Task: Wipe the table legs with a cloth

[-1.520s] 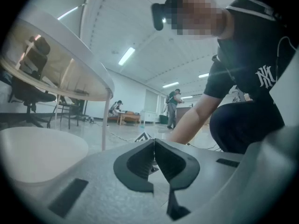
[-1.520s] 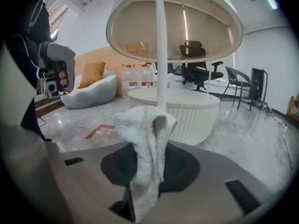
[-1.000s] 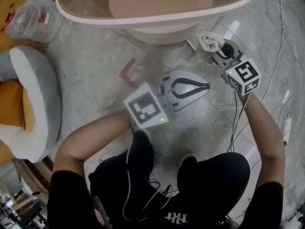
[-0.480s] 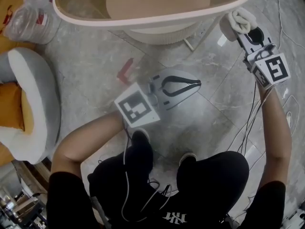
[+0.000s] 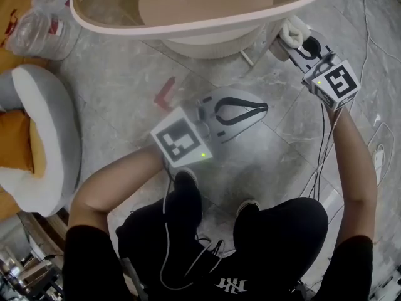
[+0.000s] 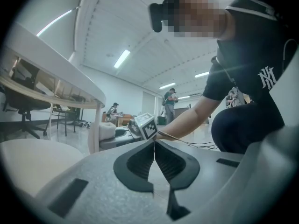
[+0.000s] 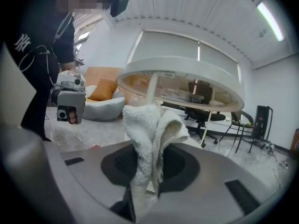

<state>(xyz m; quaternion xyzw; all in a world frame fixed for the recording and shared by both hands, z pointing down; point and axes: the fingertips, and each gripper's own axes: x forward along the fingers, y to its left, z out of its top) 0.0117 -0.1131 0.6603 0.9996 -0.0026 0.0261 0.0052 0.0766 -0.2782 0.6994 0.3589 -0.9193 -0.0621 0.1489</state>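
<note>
Two grippers showed. At two o'clock in the head view, the right gripper [image 5: 299,42] was clamped on a white cloth [image 7: 145,125] near the thin table leg [image 7: 150,91]; whether they touched was unclear. The left gripper [image 5: 263,110], jaws together and empty, hung at centre. A hard drag against the leg could pull the loosely bunched cloth free.

shirt: black tee [image 5: 94,256], short sleeves, white logo on the chest
legs: black trousers [image 5: 279,227], dark shoes
shells: left gripper [image 5: 262,110] and right gripper [image 5: 296,41] were pale grey, black jaw pads
cubes: black-on-white marker cube [image 5: 183,142] behind each jaw pair
cables: thin black ones [image 5: 322,162] off the right gripper's back
</note>
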